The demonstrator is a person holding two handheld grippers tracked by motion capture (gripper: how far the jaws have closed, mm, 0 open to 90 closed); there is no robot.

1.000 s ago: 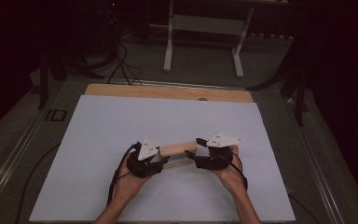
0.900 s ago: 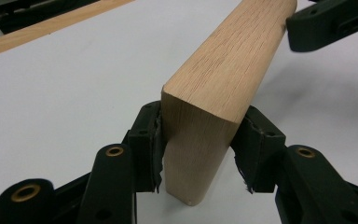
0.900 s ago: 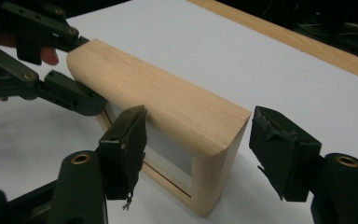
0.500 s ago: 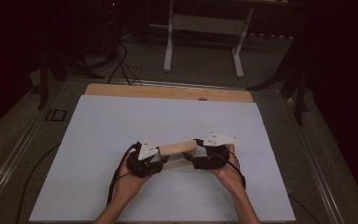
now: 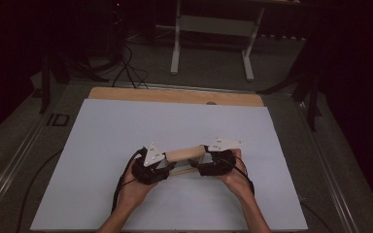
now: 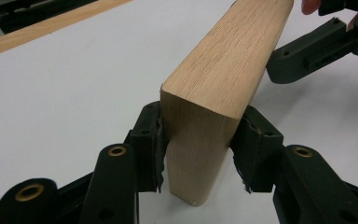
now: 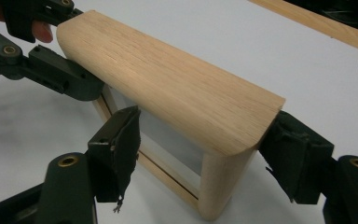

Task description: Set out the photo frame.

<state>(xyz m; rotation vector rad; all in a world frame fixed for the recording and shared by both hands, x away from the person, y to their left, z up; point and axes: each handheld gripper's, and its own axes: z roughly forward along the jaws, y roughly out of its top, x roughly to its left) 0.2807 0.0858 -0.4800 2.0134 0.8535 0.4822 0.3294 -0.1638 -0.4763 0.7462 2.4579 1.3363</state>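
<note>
Held just above the middle of the white worktop [image 5: 126, 126], between both hands, near the person's edge: a pale wooden frame [image 5: 184, 154] with a broad rounded top plank, a post at each end and a thin rail along the bottom. Lying roughly level, long side running left to right in the high view, left end a little lower. Pinched at one end by the left tongs [image 6: 198, 140], both black pads pressed flat against opposite faces of the end post, end grain towards that camera. Straddled at the other end by the right tongs [image 7: 205, 154], spread wide and just eased wider. There, one pad hanging free beside the gap under the plank, clear of the wood, the other sitting close against the plank's rounded corner; no squeeze to be seen. Wrapped around the left tongs from below, the left hand [image 5: 133, 187]; cupping the right tongs likewise, the right hand [image 5: 235, 177]. Along the worktop's far edge, well apart from the frame, a bare wooden strip [image 5: 175, 96].
</note>
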